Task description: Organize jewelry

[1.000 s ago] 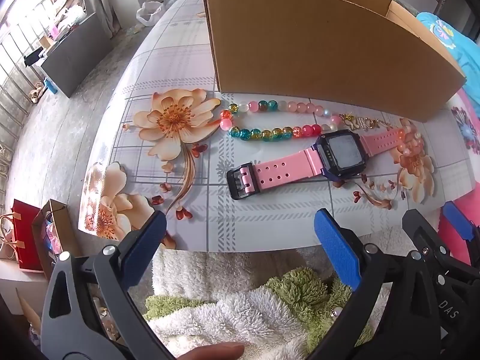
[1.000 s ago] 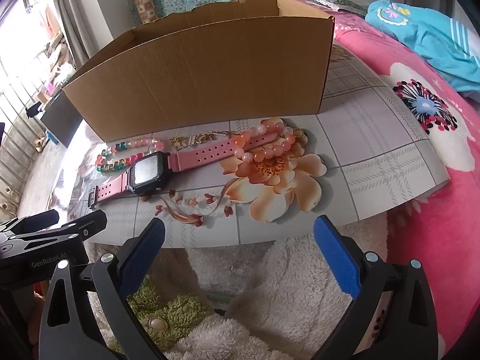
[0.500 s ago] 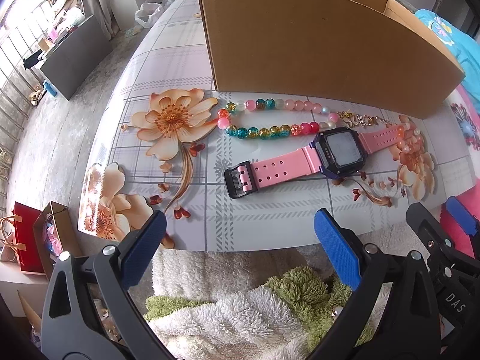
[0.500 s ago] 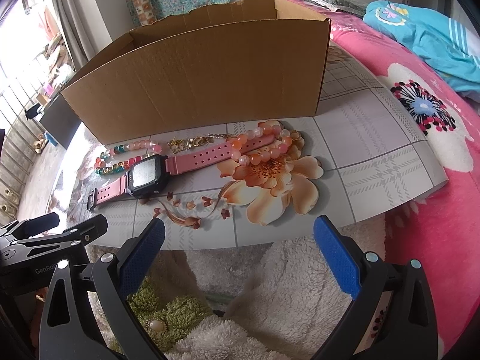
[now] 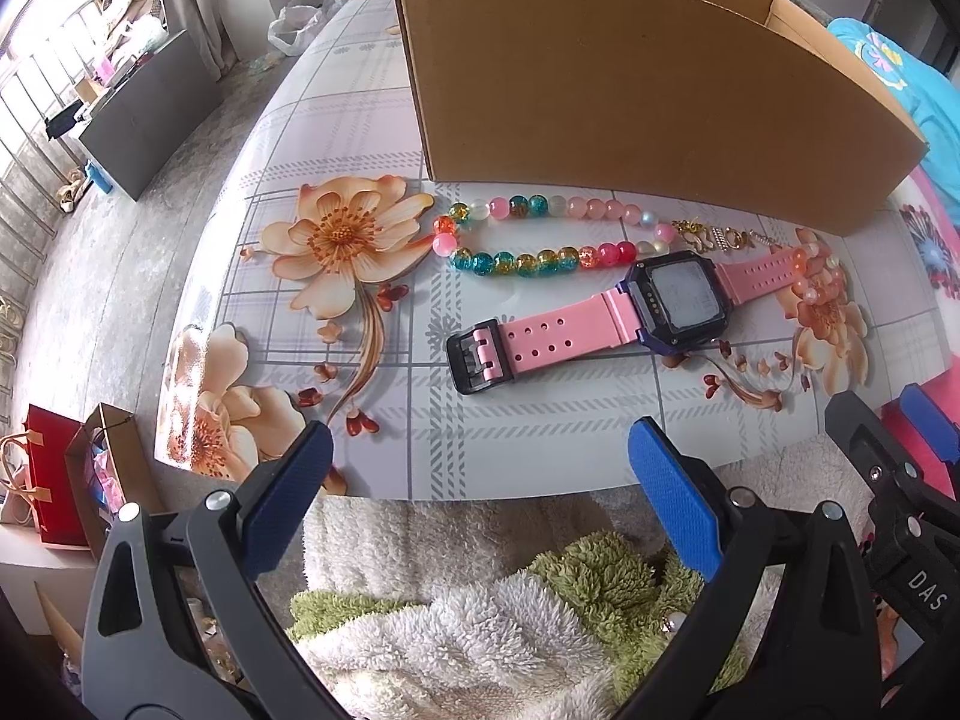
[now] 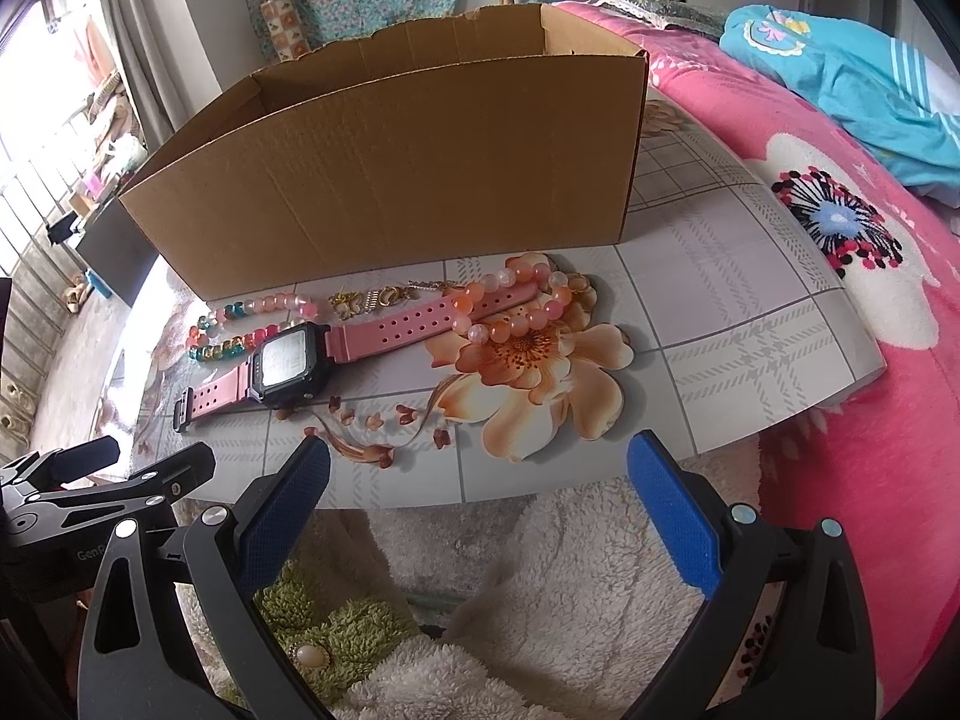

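the pink watch (image 5: 606, 312) lies flat on the floral table (image 5: 540, 438), long axis left-right, buckle end left and nearer. just behind it lie the multicolor bead bracelet (image 5: 528, 240), gold chain (image 5: 714, 237) and cardboard box (image 5: 630, 90); an orange bead bracelet (image 6: 528, 300) crosses its right strap. left gripper (image 5: 480, 492) and right gripper (image 6: 480, 492) hover wide, empty, at the near edge.

Pink watch (image 5: 606, 324), multicoloured bracelet (image 5: 528, 240), flower-patterned tabletop (image 5: 336, 138), brown box (image 5: 630, 84).

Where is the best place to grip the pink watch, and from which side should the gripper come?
Probably the buckle-end strap of the pink watch, from above with the left gripper, fingers across the strap's width. That strap lies flat and free on the table, while the other end runs beside the orange bead bracelet.
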